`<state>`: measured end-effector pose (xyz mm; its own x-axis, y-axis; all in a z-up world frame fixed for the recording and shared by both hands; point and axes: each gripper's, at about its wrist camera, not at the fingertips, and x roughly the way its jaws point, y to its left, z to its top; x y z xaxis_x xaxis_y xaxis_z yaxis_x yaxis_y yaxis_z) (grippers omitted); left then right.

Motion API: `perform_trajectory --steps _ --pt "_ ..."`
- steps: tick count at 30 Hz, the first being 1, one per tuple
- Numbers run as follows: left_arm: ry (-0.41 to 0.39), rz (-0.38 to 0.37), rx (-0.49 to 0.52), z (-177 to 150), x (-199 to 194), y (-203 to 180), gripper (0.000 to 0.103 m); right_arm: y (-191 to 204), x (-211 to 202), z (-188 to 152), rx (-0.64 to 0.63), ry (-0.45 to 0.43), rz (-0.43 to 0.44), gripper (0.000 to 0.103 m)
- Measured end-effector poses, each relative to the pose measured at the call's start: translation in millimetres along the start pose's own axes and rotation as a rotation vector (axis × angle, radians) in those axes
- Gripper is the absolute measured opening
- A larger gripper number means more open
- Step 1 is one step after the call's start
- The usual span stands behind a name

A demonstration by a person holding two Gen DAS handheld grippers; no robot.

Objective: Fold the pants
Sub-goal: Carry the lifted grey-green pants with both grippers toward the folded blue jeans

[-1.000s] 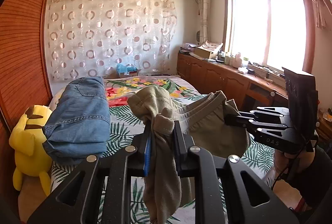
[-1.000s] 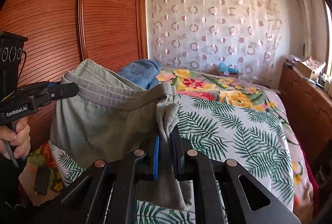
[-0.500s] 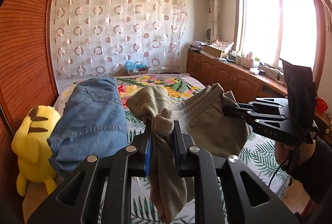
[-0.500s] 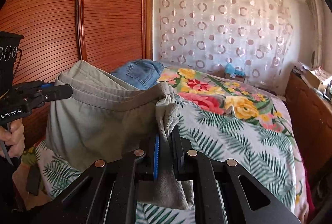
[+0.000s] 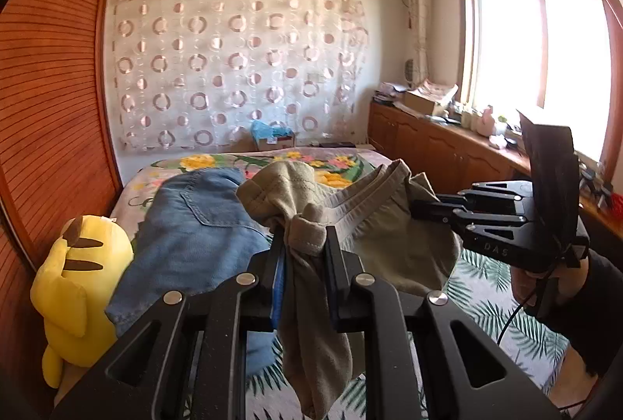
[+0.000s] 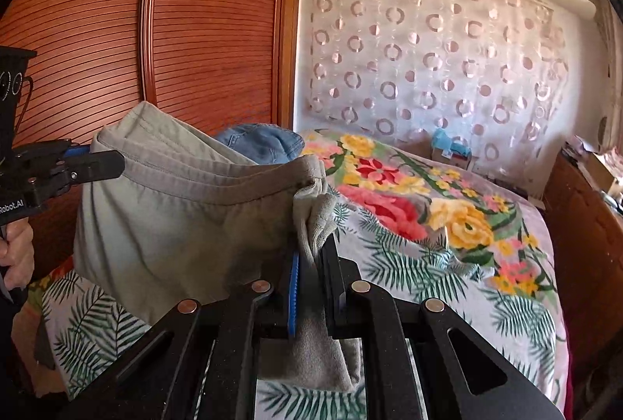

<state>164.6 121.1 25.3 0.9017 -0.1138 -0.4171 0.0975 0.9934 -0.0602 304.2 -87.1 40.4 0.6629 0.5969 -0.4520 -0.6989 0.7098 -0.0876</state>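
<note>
Hanging in the air above the near part of the bed (image 6: pixel 447 264), the olive-green pants (image 6: pixel 187 209) are stretched by their waistband between the two grippers. The left gripper (image 5: pixel 303 237) has its jaws clamped on a bunched corner of the waistband, with a loose fold of cloth drooping down between the fingers. The right gripper (image 6: pixel 311 252) pinches the opposite end of the waistband in the same way, a flap of grey-green fabric trailing below its jaws. Between the two holds the waistband sags slightly and the body of the pants hangs beneath it. Folded blue jeans (image 5: pixel 194 225) lie on the bed's floral cover towards its left edge, beyond the pants. A yellow plush toy (image 5: pixel 78 276) sits at the bed's near left corner, against the slatted wooden wardrobe (image 6: pixel 136 30).
</note>
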Motion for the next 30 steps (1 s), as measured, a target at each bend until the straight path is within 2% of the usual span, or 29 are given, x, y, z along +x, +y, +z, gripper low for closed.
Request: perform_trajectory --steps 13,24,30 --pt "-0.053 0.122 -0.044 18 5 44 0.018 -8 52 48 -0.114 -0.058 0.033 0.01" --pt "-0.007 0.202 -0.136 -11 26 70 0.018 3 126 68 -0.254 -0.029 0.046 0.01" --pt "-0.027 0.224 -0.223 -24 18 83 0.018 15 153 80 -0.313 -0.003 0.062 0.01"
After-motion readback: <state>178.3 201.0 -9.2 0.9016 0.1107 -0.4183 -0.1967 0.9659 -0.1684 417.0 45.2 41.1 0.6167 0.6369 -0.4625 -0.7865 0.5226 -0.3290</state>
